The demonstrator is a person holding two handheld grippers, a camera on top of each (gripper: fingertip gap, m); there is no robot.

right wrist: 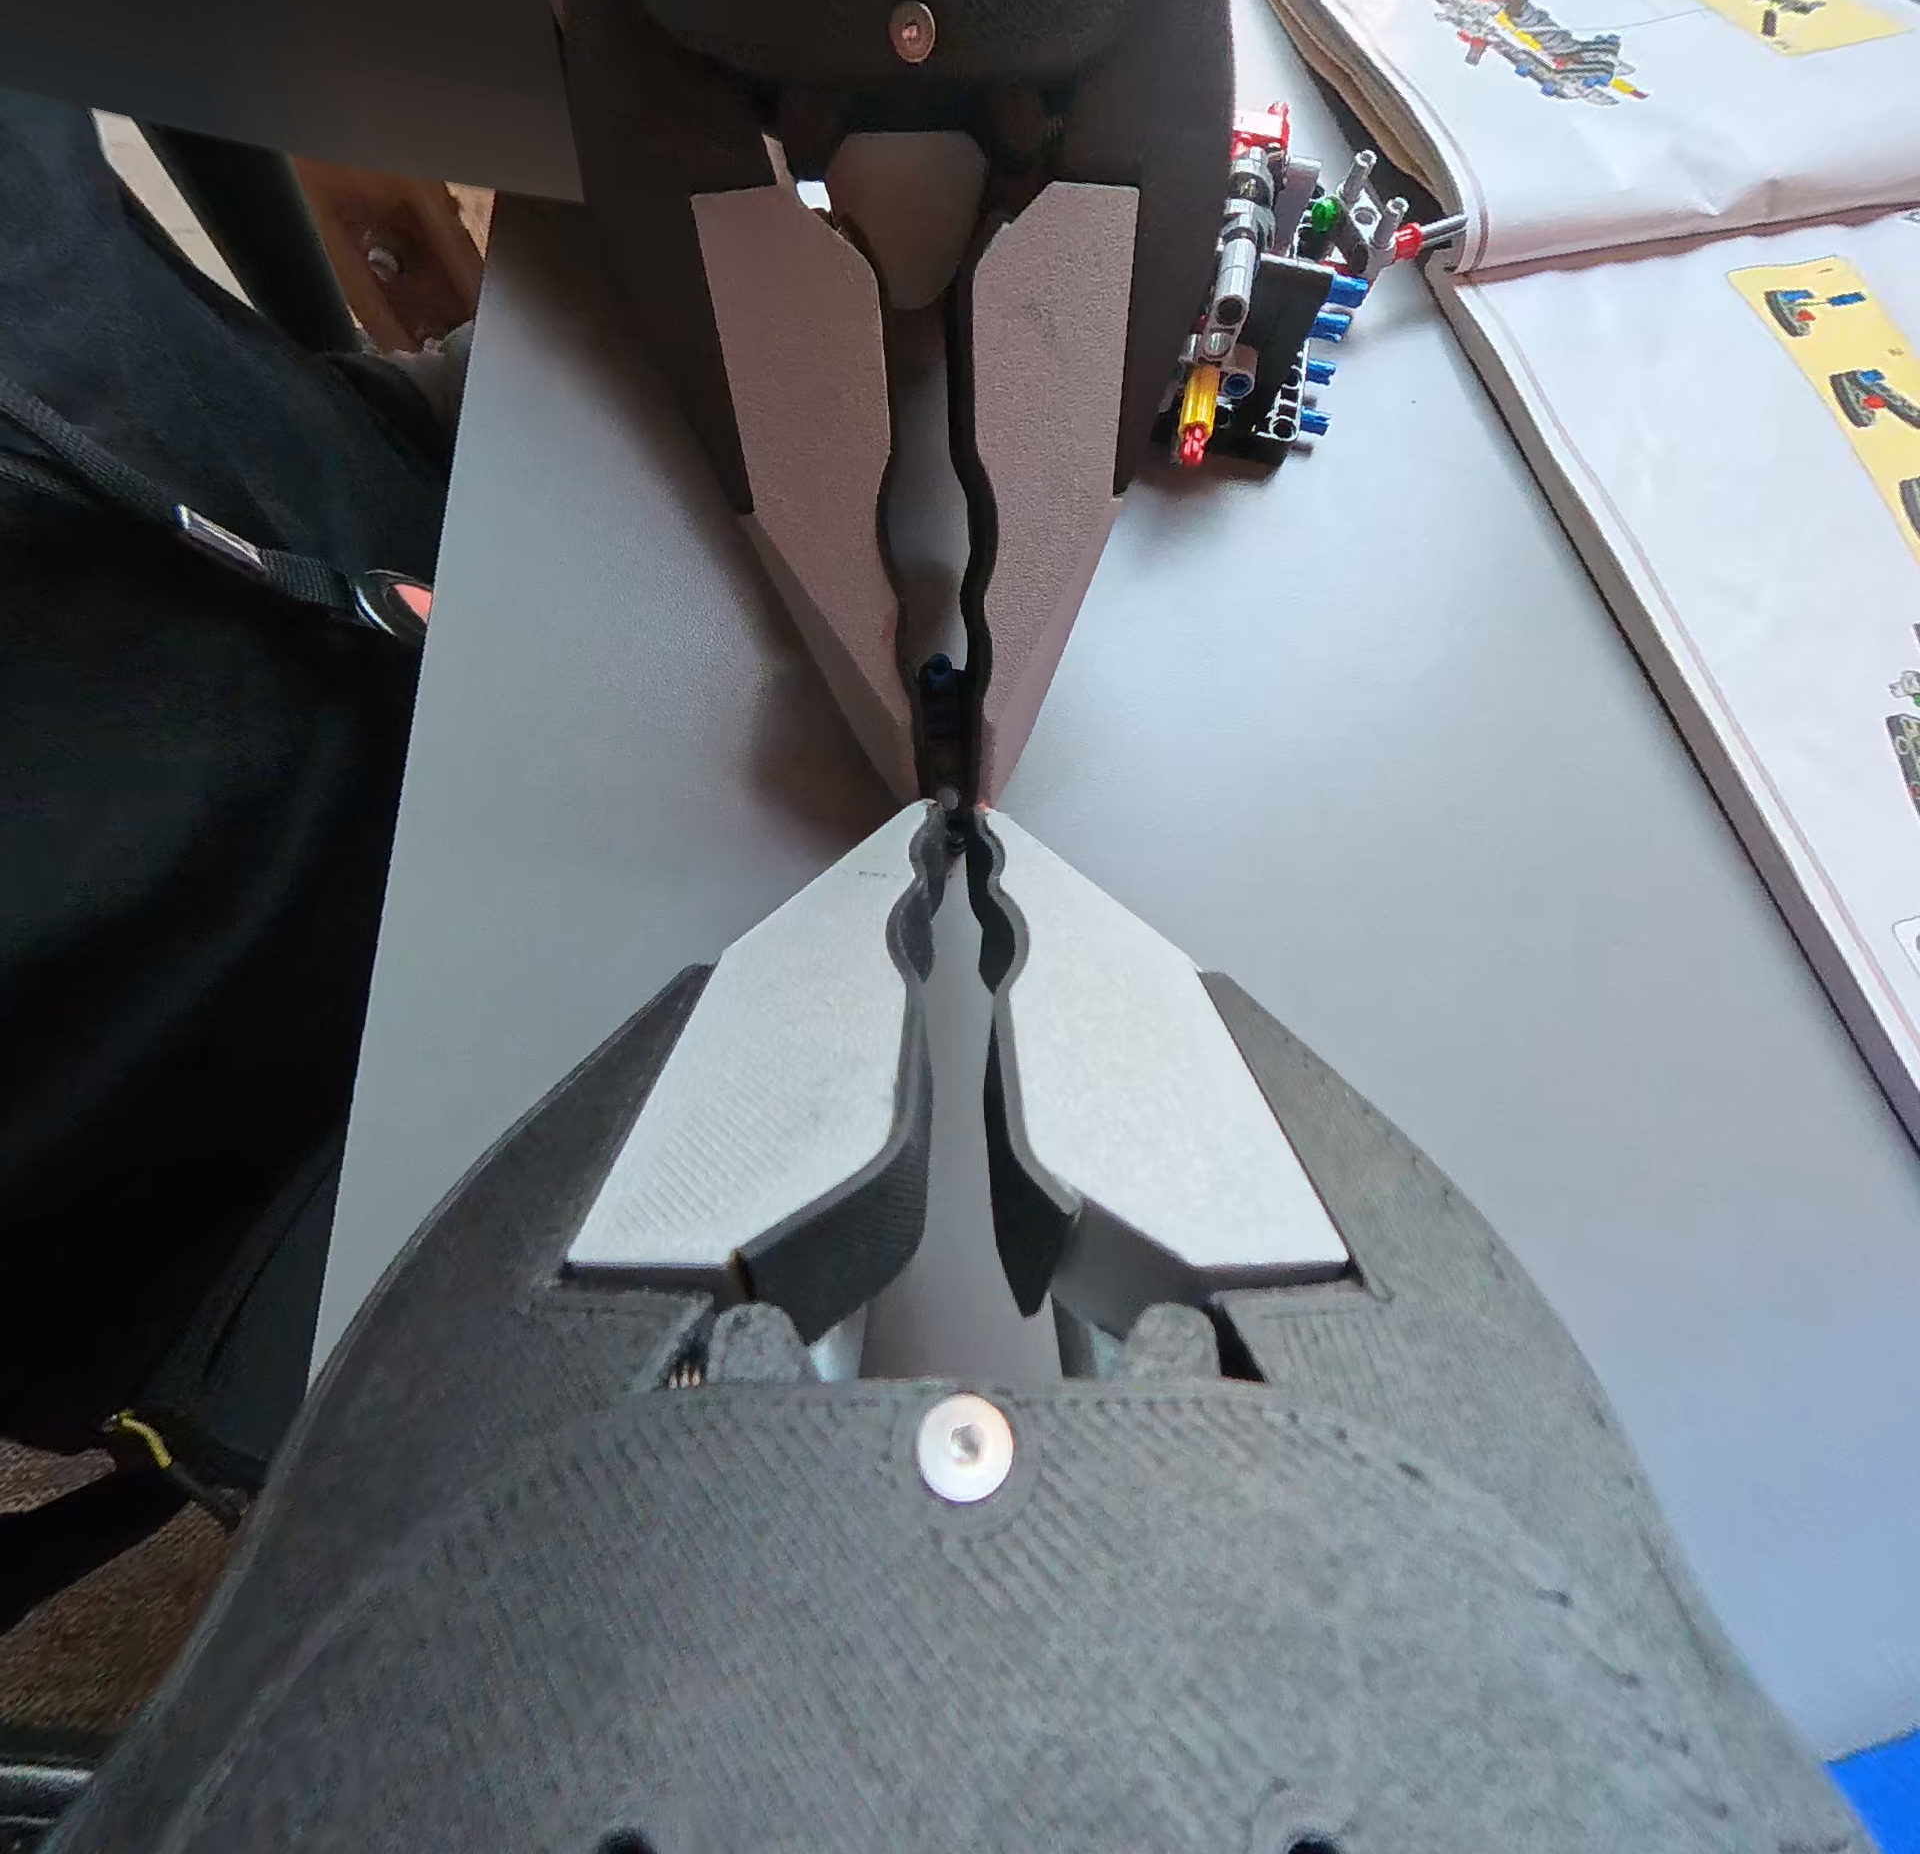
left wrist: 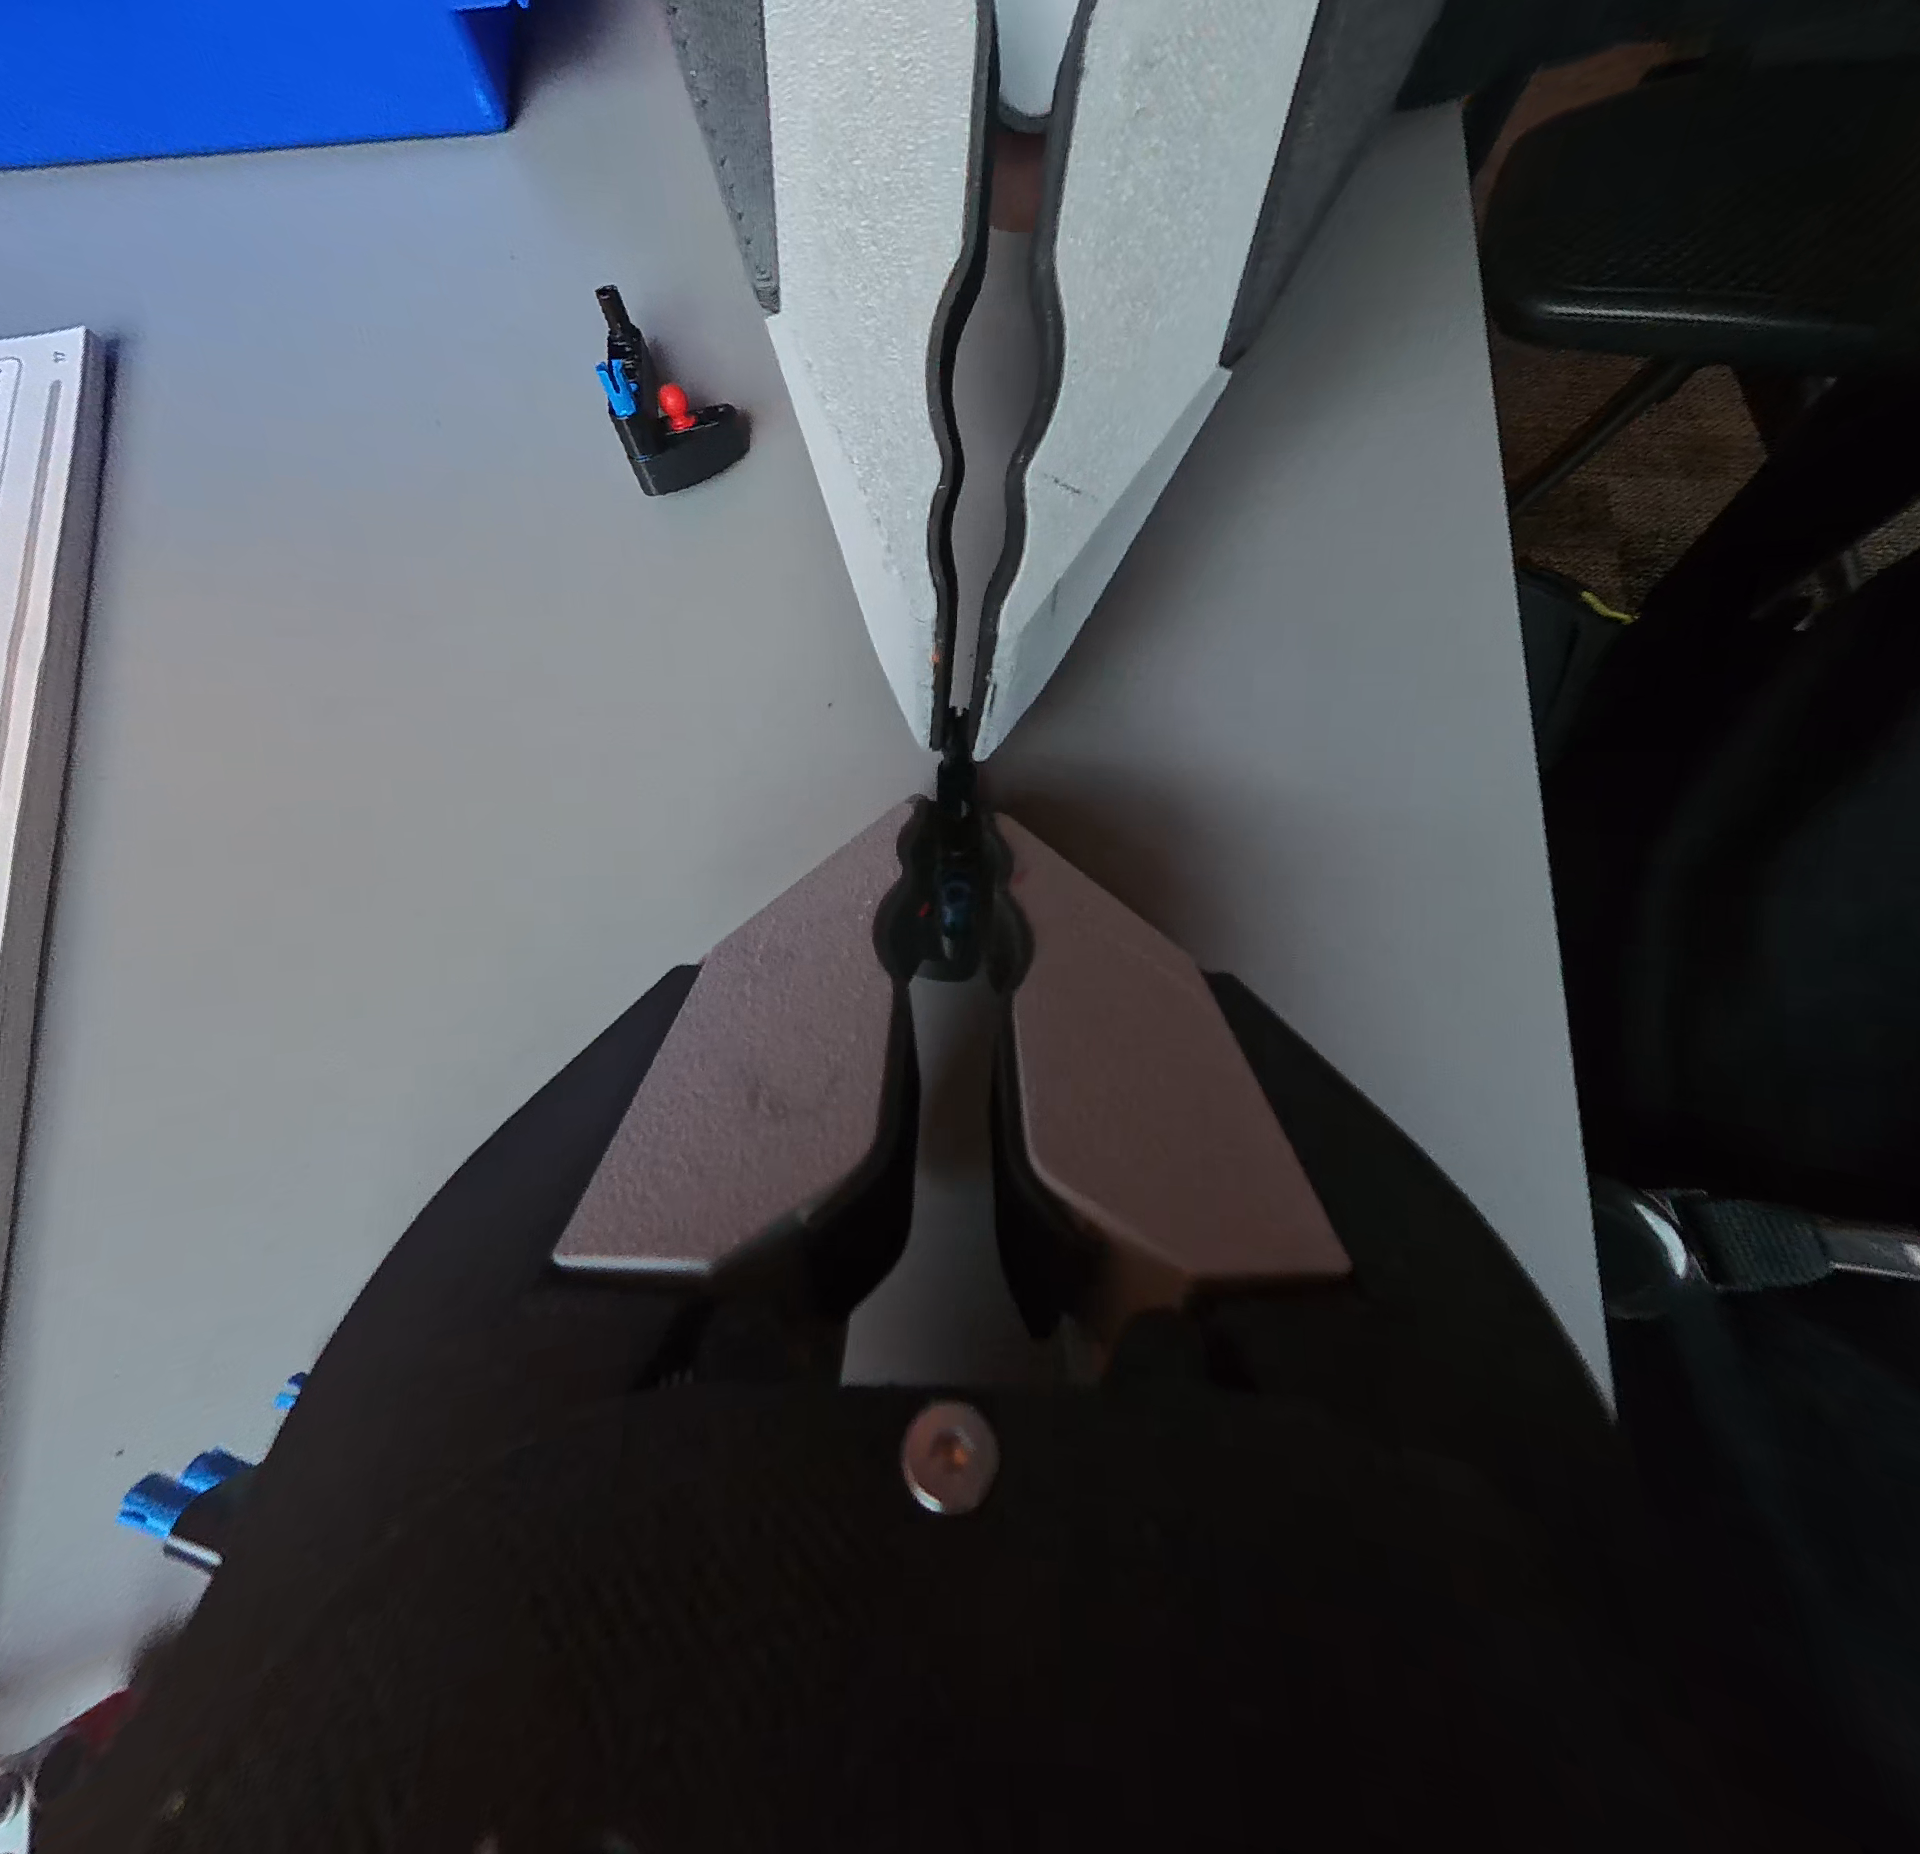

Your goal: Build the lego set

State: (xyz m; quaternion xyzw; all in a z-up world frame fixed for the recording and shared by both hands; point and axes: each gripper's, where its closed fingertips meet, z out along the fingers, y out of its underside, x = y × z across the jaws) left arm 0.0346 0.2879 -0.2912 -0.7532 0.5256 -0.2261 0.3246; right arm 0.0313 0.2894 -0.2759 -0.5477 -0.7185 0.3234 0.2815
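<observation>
My left gripper [left wrist: 954, 817], with brown fingers, is shut on a small black lego piece [left wrist: 951, 905] that carries a blue pin. My right gripper [right wrist: 951, 828], with light grey fingers, meets it tip to tip above the table. The right gripper is shut on a thin black pin [left wrist: 954, 770] that touches the end of the black piece. In the right wrist view the left gripper [right wrist: 951, 776] comes in from the top with the black piece [right wrist: 940, 708] between its fingers. In the left wrist view the right gripper [left wrist: 956, 734] comes in from the top.
A black L-shaped sub-assembly [left wrist: 675, 422] with a blue pin and a red ball lies on the grey table [left wrist: 416, 765]. A larger part-built model [right wrist: 1268, 329] stands beside the open instruction booklet [right wrist: 1662, 350]. A blue box [left wrist: 249, 38] stands at the far left. The table edge [left wrist: 1538, 869] borders a dark chair. My left and right fingertips are right by each other.
</observation>
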